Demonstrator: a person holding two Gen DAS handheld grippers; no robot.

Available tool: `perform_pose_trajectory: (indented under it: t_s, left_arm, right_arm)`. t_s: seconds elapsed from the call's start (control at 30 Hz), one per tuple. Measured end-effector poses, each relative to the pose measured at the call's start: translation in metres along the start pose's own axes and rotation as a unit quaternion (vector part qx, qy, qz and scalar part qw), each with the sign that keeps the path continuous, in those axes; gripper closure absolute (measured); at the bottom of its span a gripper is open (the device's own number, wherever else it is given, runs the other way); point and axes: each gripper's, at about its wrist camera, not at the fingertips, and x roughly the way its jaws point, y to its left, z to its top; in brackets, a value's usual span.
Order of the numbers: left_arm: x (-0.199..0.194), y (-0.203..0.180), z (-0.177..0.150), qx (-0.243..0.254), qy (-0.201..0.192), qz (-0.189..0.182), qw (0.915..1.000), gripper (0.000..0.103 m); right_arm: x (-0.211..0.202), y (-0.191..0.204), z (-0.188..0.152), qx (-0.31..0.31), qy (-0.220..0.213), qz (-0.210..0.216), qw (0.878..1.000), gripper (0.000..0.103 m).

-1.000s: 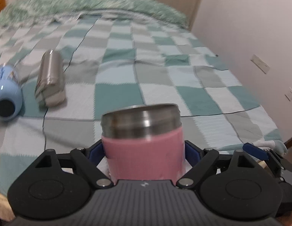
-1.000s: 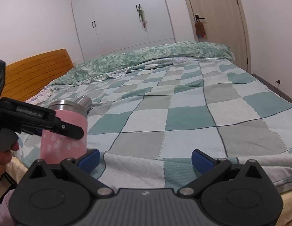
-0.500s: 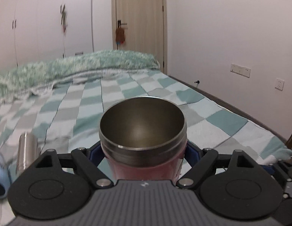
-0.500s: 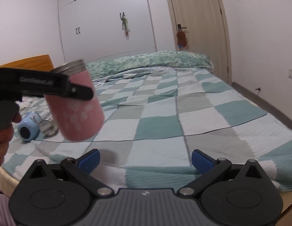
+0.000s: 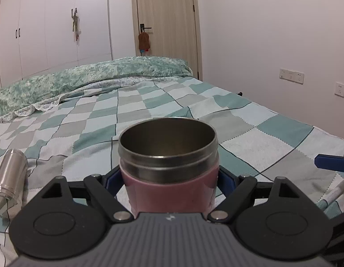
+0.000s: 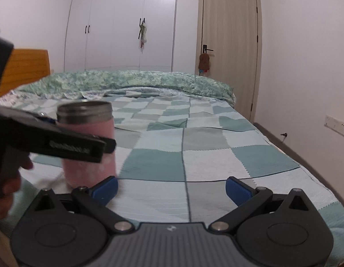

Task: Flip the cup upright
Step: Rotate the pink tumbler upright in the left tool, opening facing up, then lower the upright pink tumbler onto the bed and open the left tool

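Observation:
A pink cup (image 5: pixel 169 189) with a steel rim stands upright, mouth up, held between the blue pads of my left gripper (image 5: pixel 169 181). In the right wrist view the same cup (image 6: pixel 89 142) shows at the left, low over the checked bed cover (image 6: pixel 205 162), with the left gripper's black finger across it. I cannot tell whether its base touches the cover. My right gripper (image 6: pixel 171 189) is open and empty, low over the bed's near edge, just right of the cup.
A steel cup (image 5: pixel 9 175) lies on its side on the bed cover at the left. A green quilt (image 5: pixel 83 77) is bunched at the far side. A wall with sockets (image 5: pixel 292 75) runs along the right, and a door (image 5: pixel 167 26) stands behind.
The left gripper turned the cup from tilted to mouth up and lowered it toward the bed cover. The right gripper stayed open and shifted slightly.

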Motion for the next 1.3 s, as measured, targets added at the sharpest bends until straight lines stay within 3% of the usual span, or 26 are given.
perform_pose_trajectory:
  t_s: [0.13,0.23,0.4,0.63,0.83,1.1,1.3]
  left_arm:
    - [0.001,-0.001,0.0,0.005,-0.005,-0.002,1.0,0.017]
    - [0.002,-0.003,0.0,0.011,-0.009,-0.008,0.9999,0.0]
    - [-0.015,0.003,-0.003,-0.003,-0.031,-0.012,0.9994,0.0]
    - [-0.08,0.031,0.002,-0.024,-0.105,-0.006,0.9941,0.0]
    - [-0.139,0.077,-0.019,-0.042,-0.149,0.028,0.9875,0.0]
    - [-0.178,0.133,-0.075,-0.042,-0.126,0.102,0.9858,0.0]
    - [-0.2,0.152,-0.122,-0.061,-0.128,0.166,0.9758,0.0]
  right_arm:
    - [0.005,-0.007,-0.002,0.007,0.006,-0.003,1.0,0.0]
    - [0.006,-0.008,-0.004,0.008,0.009,-0.006,1.0,0.0]
    - [0.0,-0.008,-0.003,0.012,0.005,-0.005,1.0,0.0]
    - [-0.019,0.003,0.003,0.013,-0.016,0.005,1.0,0.0]
    - [-0.038,0.022,0.003,0.012,-0.035,0.024,0.999,0.0]
    - [-0.058,0.058,-0.01,0.016,-0.055,0.056,0.997,0.0]
    - [-0.071,0.085,-0.029,0.013,-0.092,0.07,0.993,0.0]
